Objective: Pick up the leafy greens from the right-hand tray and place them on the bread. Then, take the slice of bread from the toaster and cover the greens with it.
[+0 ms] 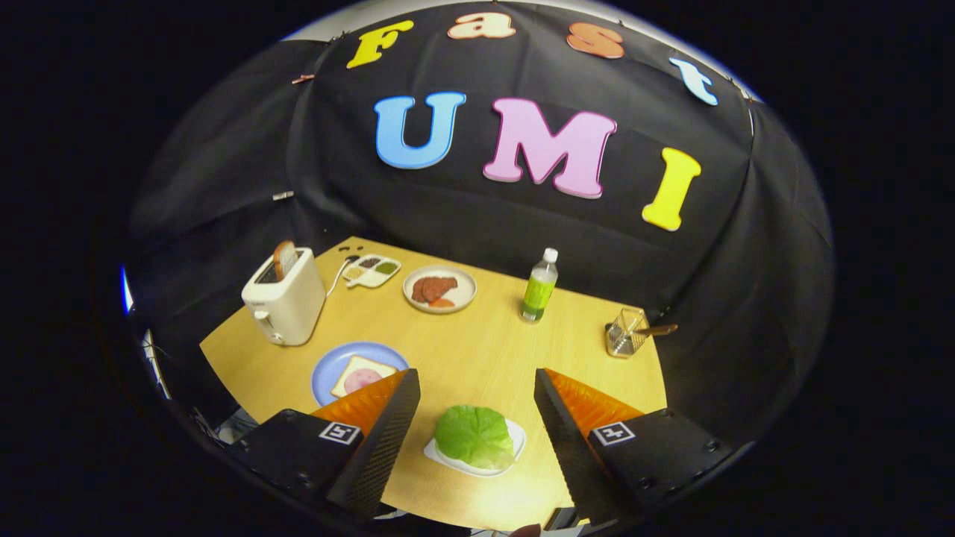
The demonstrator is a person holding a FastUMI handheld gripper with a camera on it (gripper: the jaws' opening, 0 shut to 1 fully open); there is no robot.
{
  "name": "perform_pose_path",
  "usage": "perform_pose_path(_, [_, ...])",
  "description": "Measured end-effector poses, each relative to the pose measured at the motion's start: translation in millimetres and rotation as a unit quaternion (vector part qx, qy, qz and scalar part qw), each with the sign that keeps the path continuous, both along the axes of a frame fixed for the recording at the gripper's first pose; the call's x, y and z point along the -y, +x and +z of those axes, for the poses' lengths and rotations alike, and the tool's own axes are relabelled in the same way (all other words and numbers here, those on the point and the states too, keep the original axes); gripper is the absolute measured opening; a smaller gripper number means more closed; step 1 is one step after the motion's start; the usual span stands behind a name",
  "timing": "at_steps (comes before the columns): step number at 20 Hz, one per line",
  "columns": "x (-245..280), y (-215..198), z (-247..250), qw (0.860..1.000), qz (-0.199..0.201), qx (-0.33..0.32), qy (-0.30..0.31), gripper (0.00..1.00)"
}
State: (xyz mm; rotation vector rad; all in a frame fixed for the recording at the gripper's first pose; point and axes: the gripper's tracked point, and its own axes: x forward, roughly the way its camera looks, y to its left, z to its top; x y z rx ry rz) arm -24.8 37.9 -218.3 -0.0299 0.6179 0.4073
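Leafy greens (pixel 473 435) sit on a small white tray (pixel 515 447) near the table's front edge, between the two fingers and slightly below their tips, touching neither. Gripper (pixel 477 384) spread wide, nothing held, hovering above the tray. Beyond the left finger: blue plate (pixel 328 369) with a bread slice (pixel 363 374) lying flat, pinkish round piece on top of it; the left fingertip overlaps the plate's near edge in view. Further back on that side, cream toaster (pixel 287 298) with a second slice of bread (pixel 284 259) standing upright in its slot. Behind it a divided condiment dish (pixel 372 270), then a pale plate with reddish-brown slices (pixel 439 289). Green bottle (pixel 539 286) stands mid-table; clear glass holder (pixel 625 333) with a handle poking out on the far right. All on a light wooden table (pixel 477 350).
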Motion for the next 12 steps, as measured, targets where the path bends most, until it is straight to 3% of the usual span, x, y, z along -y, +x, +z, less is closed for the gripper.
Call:
perform_pose_path(5, [9, -10, -92, 0.990, 0.089, -0.067, -0.090, 0.97])
perform_pose_path(12, [-9, -8, -175, 0.971, 0.150, -0.169, -0.078, 0.95])
